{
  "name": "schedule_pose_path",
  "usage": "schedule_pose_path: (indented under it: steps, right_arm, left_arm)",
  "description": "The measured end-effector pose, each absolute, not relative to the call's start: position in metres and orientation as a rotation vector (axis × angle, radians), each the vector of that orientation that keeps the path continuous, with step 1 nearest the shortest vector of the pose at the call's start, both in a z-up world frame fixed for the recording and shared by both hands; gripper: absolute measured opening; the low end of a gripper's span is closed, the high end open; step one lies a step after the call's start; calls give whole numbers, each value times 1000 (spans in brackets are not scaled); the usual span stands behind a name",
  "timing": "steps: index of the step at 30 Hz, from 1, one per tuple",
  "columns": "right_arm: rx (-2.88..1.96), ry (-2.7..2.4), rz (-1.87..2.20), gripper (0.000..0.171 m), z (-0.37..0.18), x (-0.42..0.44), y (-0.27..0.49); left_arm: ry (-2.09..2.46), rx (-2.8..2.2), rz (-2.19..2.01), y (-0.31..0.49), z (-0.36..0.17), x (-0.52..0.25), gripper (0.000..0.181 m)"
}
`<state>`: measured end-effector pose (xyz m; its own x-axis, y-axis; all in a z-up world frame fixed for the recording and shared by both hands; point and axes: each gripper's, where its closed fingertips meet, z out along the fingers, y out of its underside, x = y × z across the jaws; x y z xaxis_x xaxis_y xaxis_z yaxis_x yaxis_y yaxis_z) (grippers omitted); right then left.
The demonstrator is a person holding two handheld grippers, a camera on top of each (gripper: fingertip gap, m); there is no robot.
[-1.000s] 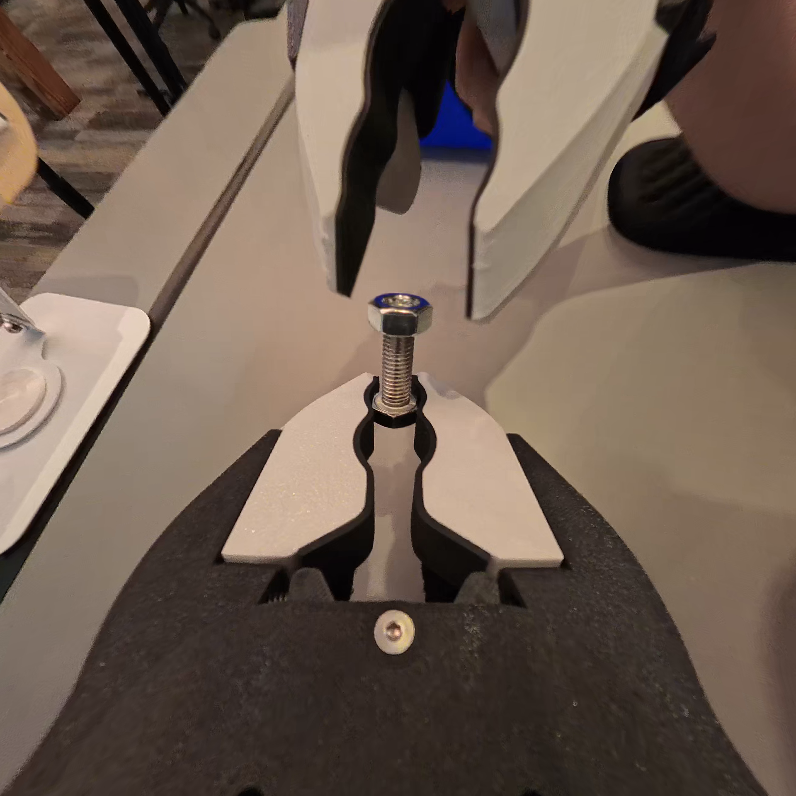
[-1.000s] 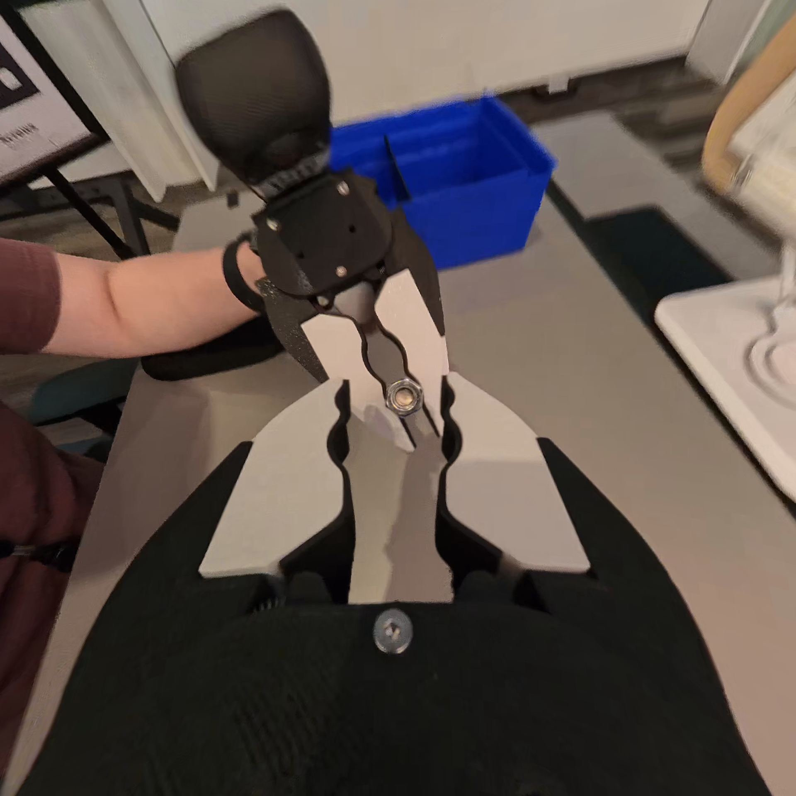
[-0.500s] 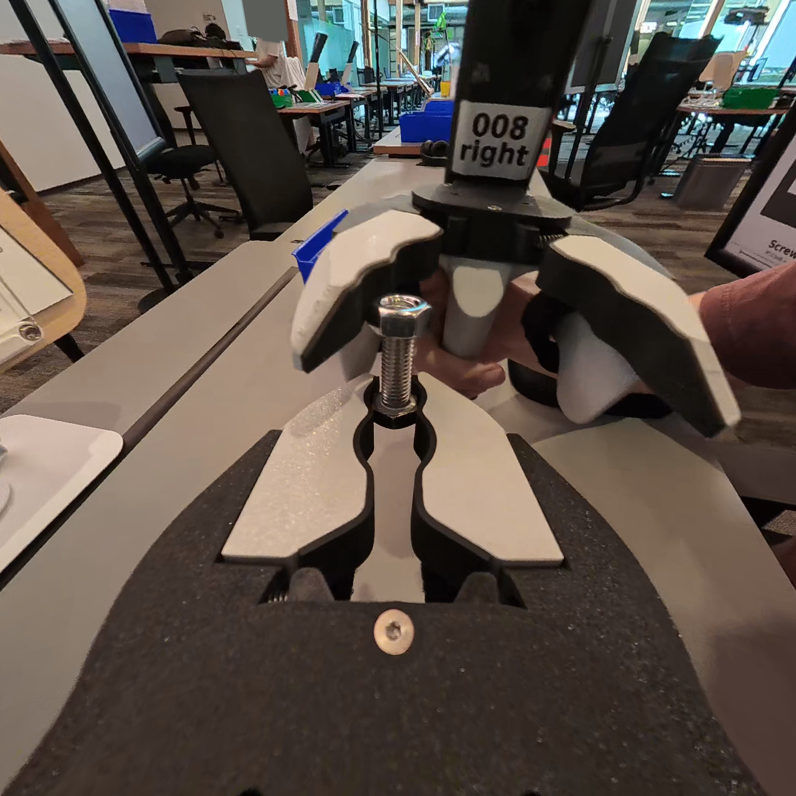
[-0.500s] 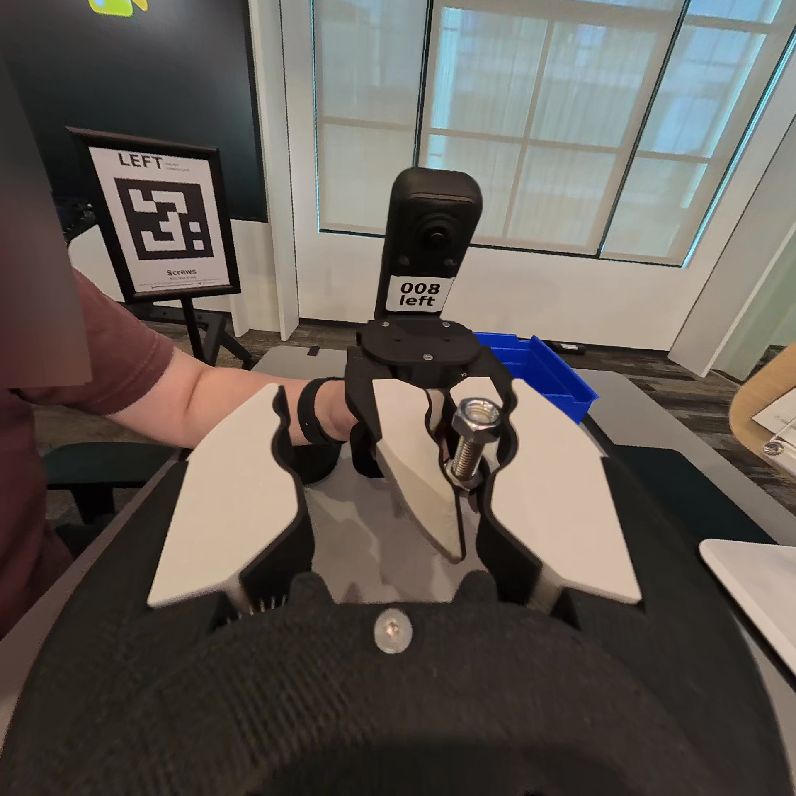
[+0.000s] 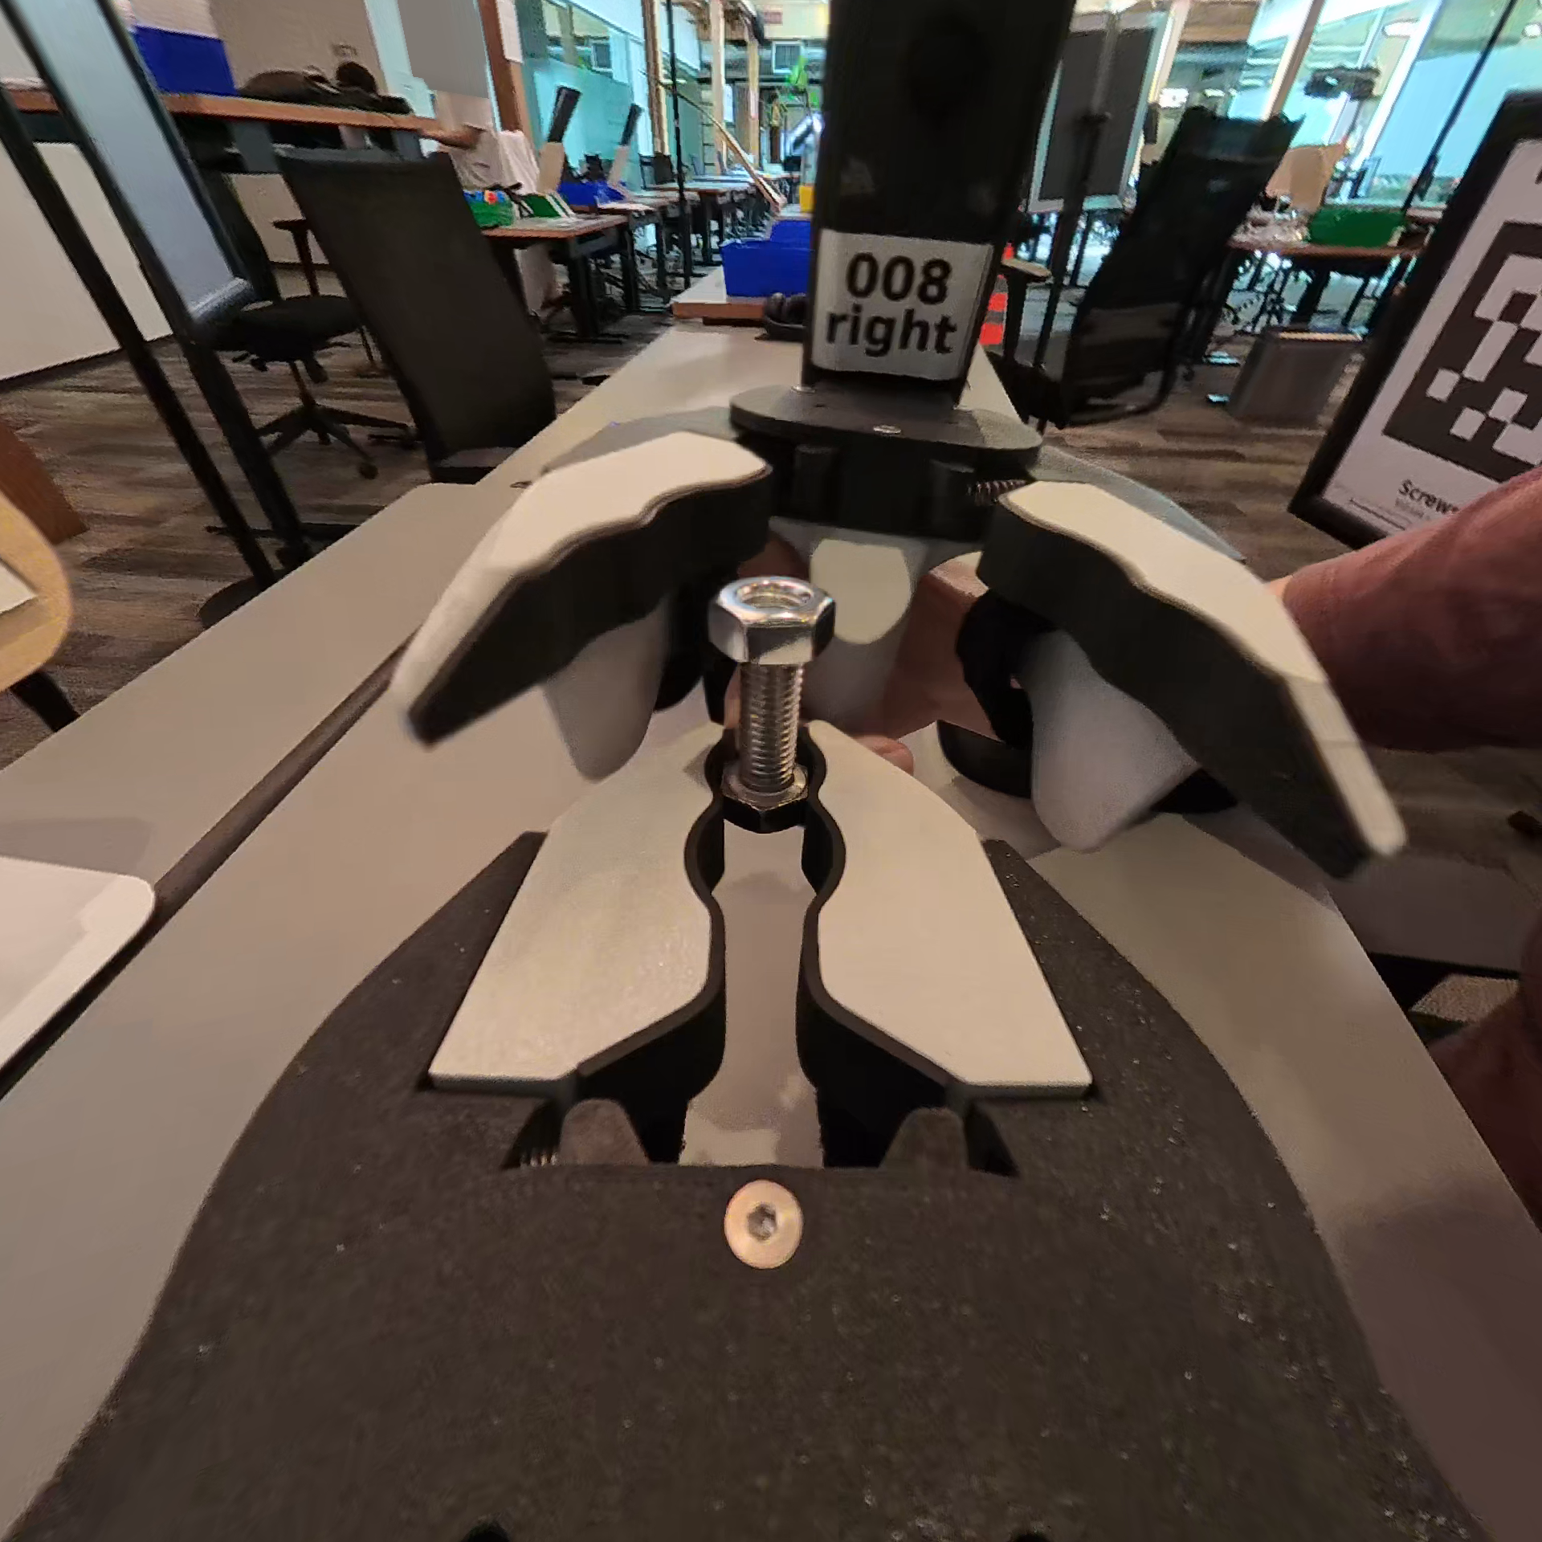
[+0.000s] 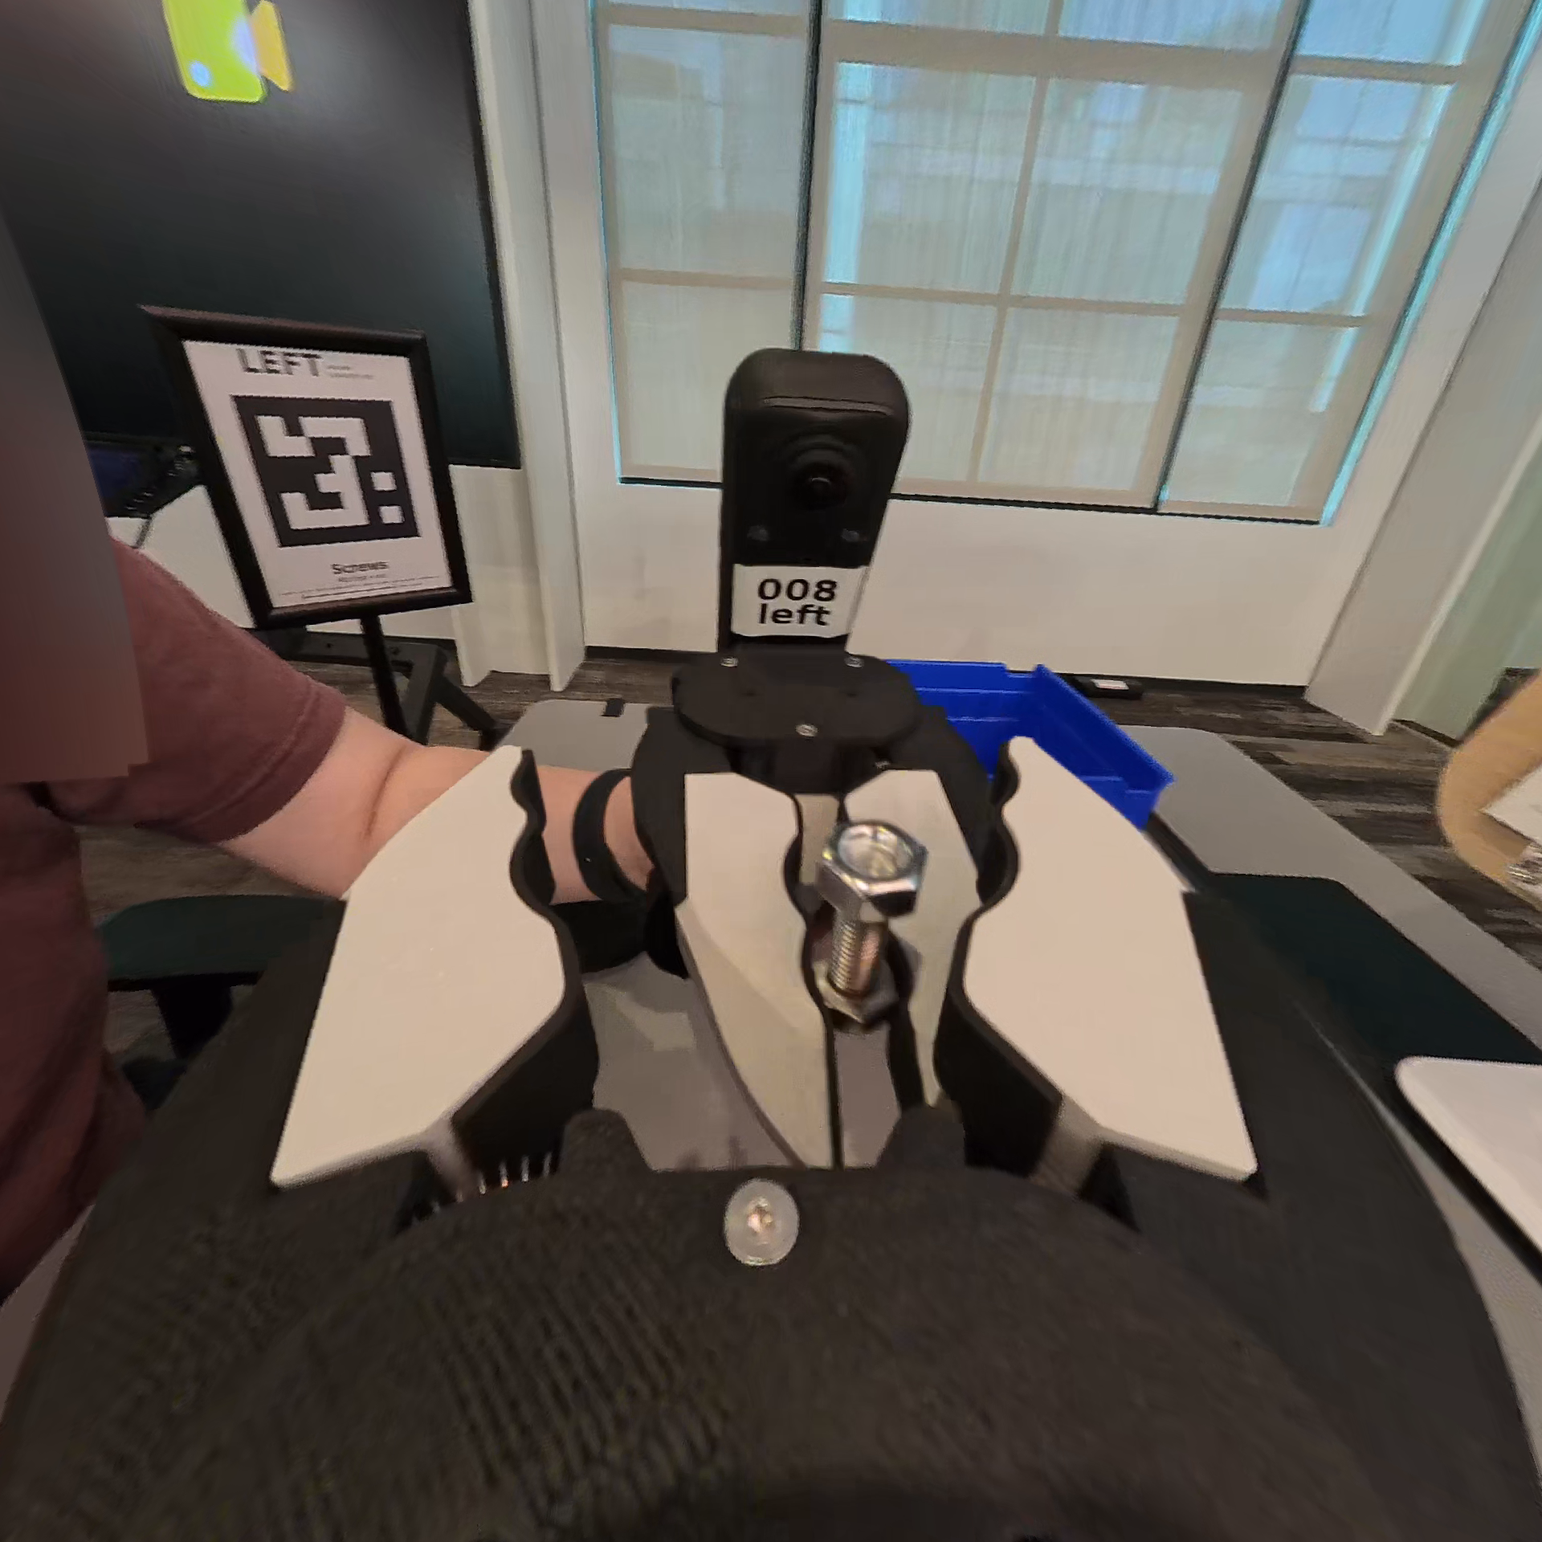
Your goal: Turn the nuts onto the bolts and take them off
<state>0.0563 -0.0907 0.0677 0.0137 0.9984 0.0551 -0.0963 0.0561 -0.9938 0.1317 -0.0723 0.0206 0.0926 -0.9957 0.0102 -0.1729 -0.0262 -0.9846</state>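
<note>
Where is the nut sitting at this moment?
The nut sits at the top of the upright bolt, whose head end is clamped by the left gripper. In the right wrist view it stands between the open right gripper's fingers, untouched.

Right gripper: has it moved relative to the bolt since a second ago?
Yes. Against the bolt clamped in the left gripper, the right gripper has swung from pointing tip-first at the nut to side-on, open fingers flanking it.

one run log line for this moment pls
left gripper: shut on bolt head, shaft upright | nut: at top of bolt | right gripper: open, fingers either side of nut, not gripping
</note>
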Motion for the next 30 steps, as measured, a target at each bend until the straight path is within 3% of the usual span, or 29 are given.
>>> schedule_pose_path:
  steps: [6,8,18,21,23,30]
  right_arm:
    - [-1079,-1180,1162,105,72,63,-92]
    - [-1082,-1169,1201,94,77,70,-91]
    - [-1096,-1134,1197,109,72,55,-92]
    - [-1104,-1177,1154,103,70,64,-88]
    - [-1091,-1163,1223,87,77,72,-89]
    - [-1118,-1136,1127,103,68,60,-82]
  left_arm:
    - [1105,-1408,-1068,-51,35,116,13]
    - [1048,-1429,-1047,-39,38,103,13]
    - [1204,-1429,-1040,-63,20,131,13]
    - [1108,-1458,-1066,-48,26,119,13]
    - [1035,-1478,-1041,-34,28,107,13]
    - [1106,-1462,-1044,-46,26,118,13]
